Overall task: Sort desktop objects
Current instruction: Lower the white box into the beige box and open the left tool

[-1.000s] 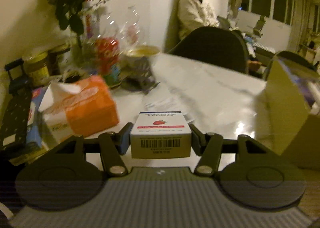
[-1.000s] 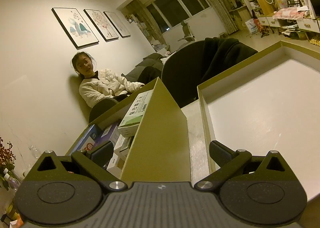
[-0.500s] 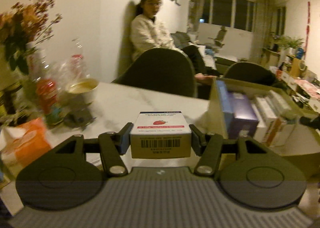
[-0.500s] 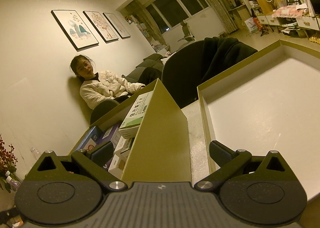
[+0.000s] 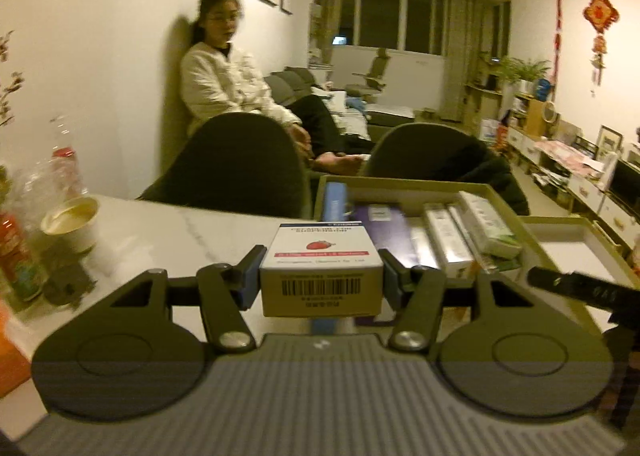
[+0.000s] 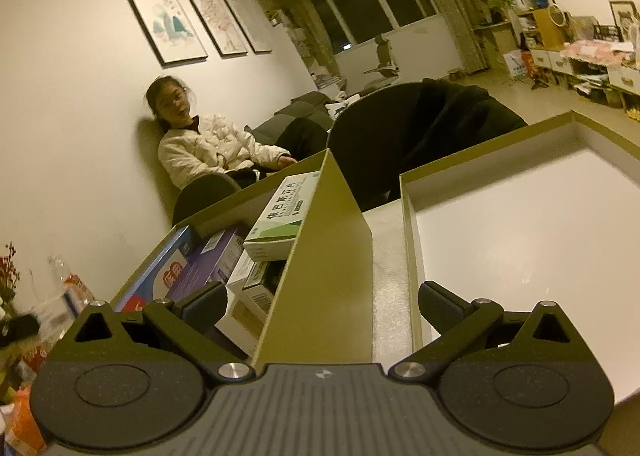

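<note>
My left gripper (image 5: 320,276) is shut on a small white box (image 5: 320,268) with a red strawberry mark and a barcode, held above the near left end of an olive storage box (image 5: 400,181). That box holds several medicine boxes, among them a blue one (image 5: 335,201) and a purple one (image 5: 384,228). My right gripper (image 6: 320,302) is open, its jaws standing either side of the olive box's right wall (image 6: 332,256). A green and white medicine box (image 6: 280,215) lies on top inside. The right gripper's finger also shows in the left wrist view (image 5: 576,290).
An empty white-bottomed lid tray (image 6: 520,236) lies right of the olive box. A paper cup (image 5: 72,221), bottles (image 5: 66,167) and an orange tissue pack (image 5: 12,352) stand on the marble table (image 5: 192,240) at left. Two dark chairs (image 5: 240,163) and a seated person (image 5: 228,83) are behind.
My left gripper has swung right with the white box, from over the tissue pack and table to over the olive box. The right gripper has stayed put.
</note>
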The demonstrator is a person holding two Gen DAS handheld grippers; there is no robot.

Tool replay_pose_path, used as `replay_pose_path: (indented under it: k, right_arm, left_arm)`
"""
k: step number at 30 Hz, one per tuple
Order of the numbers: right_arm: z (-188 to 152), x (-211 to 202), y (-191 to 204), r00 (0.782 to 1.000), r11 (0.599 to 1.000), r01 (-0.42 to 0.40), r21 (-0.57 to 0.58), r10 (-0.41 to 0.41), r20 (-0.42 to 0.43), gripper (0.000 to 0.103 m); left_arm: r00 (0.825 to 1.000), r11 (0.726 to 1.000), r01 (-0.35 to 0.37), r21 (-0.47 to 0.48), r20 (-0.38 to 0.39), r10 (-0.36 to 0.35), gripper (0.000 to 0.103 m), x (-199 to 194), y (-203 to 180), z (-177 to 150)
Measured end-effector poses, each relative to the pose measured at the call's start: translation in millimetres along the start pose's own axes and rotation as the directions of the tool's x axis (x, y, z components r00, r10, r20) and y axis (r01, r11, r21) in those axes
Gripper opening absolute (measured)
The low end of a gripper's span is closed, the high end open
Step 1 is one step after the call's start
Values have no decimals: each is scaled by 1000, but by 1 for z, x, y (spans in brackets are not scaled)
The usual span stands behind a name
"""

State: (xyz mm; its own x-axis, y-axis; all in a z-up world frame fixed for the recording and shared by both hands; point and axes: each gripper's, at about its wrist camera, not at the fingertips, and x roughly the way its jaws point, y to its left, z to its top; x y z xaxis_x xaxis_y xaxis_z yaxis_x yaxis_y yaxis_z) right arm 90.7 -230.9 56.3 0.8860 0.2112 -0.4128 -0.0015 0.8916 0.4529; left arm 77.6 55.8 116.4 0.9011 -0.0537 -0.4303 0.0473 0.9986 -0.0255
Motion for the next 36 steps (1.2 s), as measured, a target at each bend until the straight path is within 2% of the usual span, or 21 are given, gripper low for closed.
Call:
replay_pose_path:
  k: [7, 15, 29, 36]
  right_arm:
    - [2, -2, 2, 1000, 1000, 10, -25, -10, -13, 102]
    - [5, -4, 4, 999, 998, 20, -54, -22, -28, 102]
    - [10, -9, 9, 998, 992, 40, -120, -46, -51, 101]
    - [14, -17, 12, 990, 989, 18, -146, -38, -135, 100]
  left_arm:
    - [998, 997, 63, 38, -16, -63, 57, 19, -29, 10]
    - [991, 992, 116, 44, -78, -112, 57, 51, -50, 16]
    - [978, 987, 149, 60, -159, -138, 57, 100, -75, 24]
    - [972, 980, 176, 94, -177, -157, 57, 114, -89, 33]
